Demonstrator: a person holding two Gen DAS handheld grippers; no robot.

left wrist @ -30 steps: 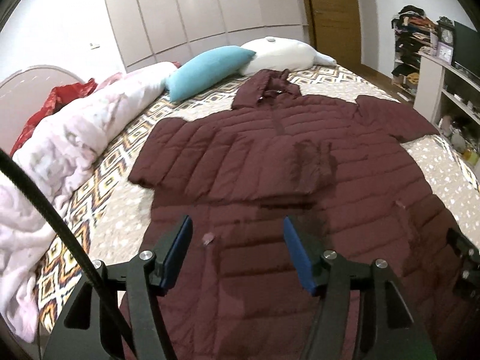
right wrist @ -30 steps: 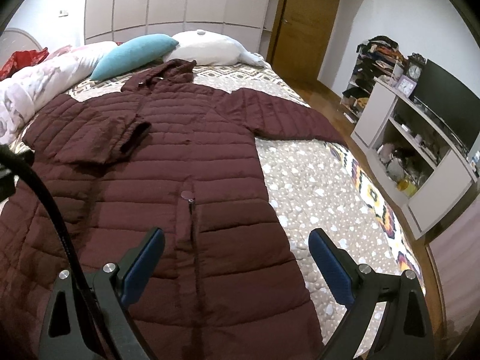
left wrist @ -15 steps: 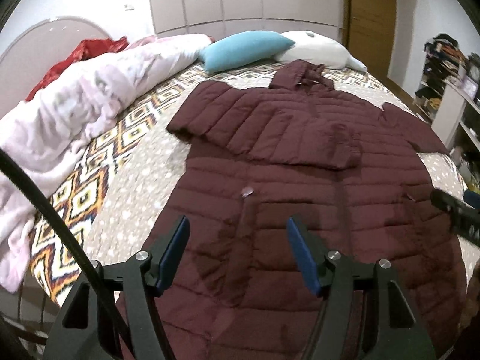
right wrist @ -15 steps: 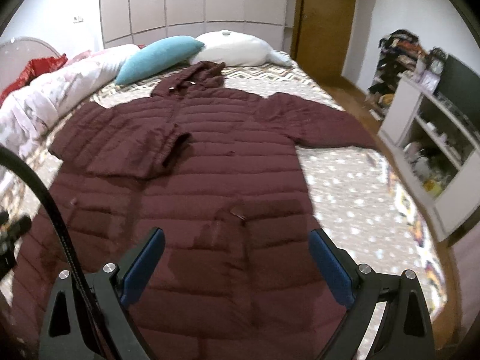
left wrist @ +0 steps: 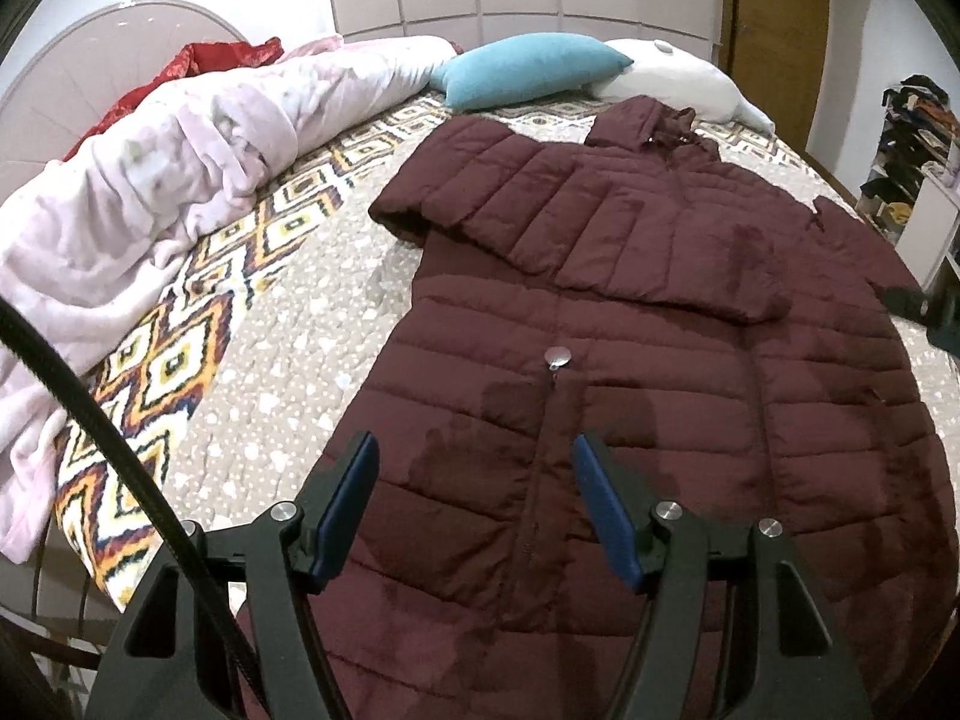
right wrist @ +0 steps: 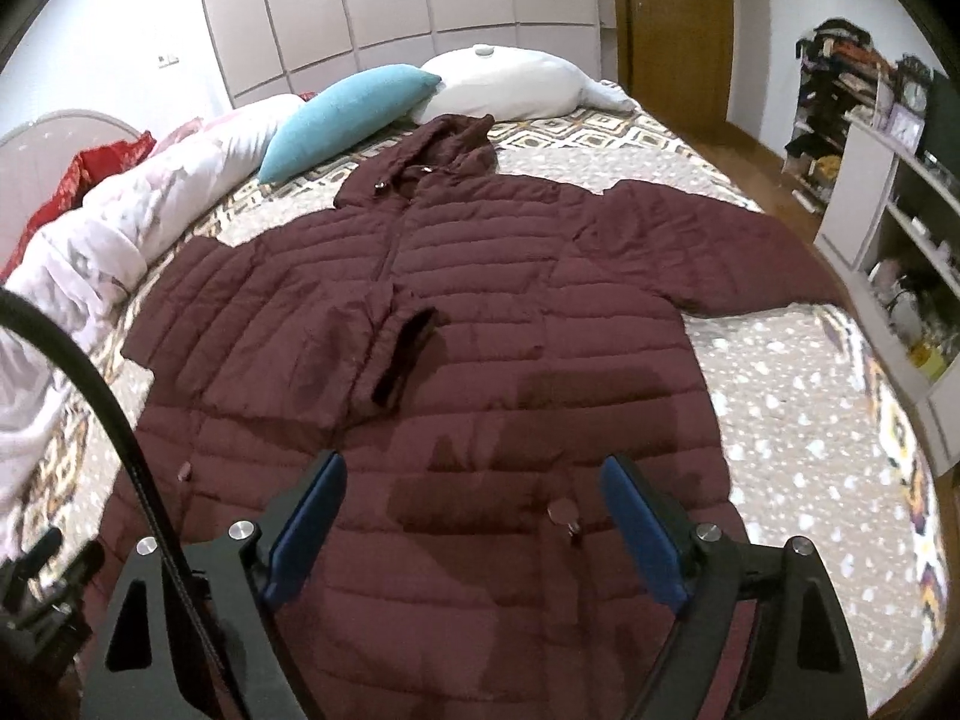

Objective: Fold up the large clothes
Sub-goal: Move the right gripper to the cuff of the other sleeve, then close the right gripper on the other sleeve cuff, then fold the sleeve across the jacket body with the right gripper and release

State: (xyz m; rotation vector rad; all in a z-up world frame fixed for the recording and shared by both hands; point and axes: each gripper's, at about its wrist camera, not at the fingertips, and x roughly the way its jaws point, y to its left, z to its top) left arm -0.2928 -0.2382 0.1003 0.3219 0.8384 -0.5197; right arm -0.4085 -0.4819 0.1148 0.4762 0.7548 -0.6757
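Left wrist view, maroon puffer coat spread flat across the bed, one sleeve folded over its chest, left gripper above the hem with jaws apart and empty, right gripper likewise wide and empty, teal pillow near the headboard edge

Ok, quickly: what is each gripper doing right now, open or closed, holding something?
Left gripper: open, holding nothing, above the coat.
Right gripper: open, holding nothing, above the coat.
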